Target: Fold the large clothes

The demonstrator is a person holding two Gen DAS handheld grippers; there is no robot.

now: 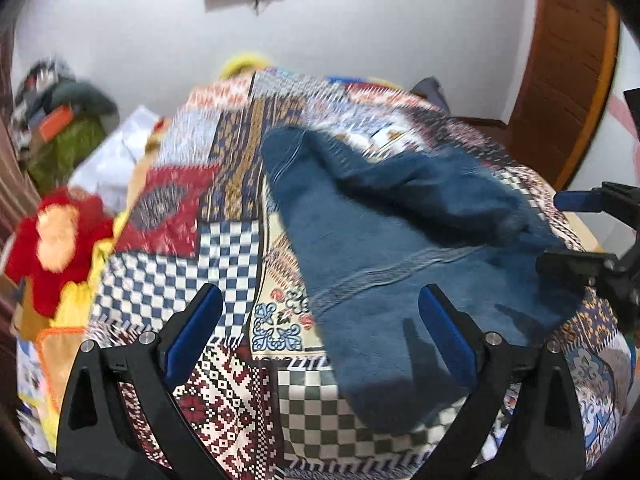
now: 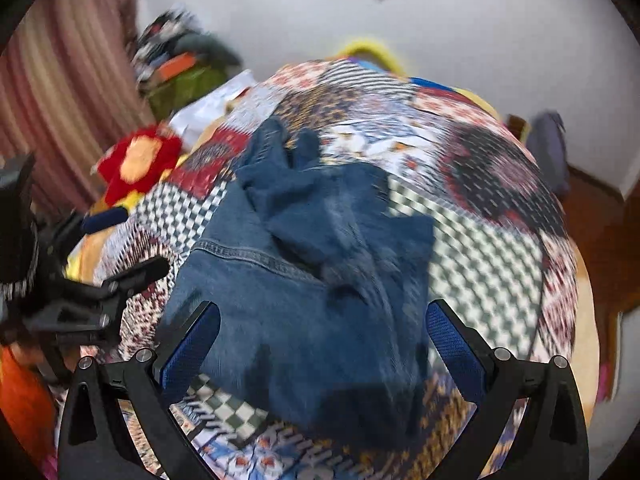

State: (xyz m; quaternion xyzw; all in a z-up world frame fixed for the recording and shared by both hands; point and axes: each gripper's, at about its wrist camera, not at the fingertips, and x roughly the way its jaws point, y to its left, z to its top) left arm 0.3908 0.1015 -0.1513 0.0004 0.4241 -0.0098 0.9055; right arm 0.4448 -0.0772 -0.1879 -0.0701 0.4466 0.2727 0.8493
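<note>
A blue denim garment (image 1: 384,240) lies rumpled on a patchwork-patterned bedspread (image 1: 224,248). My left gripper (image 1: 320,300) is open and empty, hovering above the garment's near left edge. In the right wrist view the same denim garment (image 2: 312,280) lies bunched, with a stitched seam across its left side. My right gripper (image 2: 324,316) is open and empty, above the garment's near part. The right gripper shows at the right edge of the left wrist view (image 1: 592,232); the left gripper shows at the left edge of the right wrist view (image 2: 112,248). Both views are motion-blurred.
A red and yellow soft toy (image 1: 56,240) lies at the bed's left side, also in the right wrist view (image 2: 136,160). A pile of clothes and bags (image 1: 64,120) stands by the white wall. A wooden door (image 1: 568,80) is at the right. Striped curtain (image 2: 68,80) hangs left.
</note>
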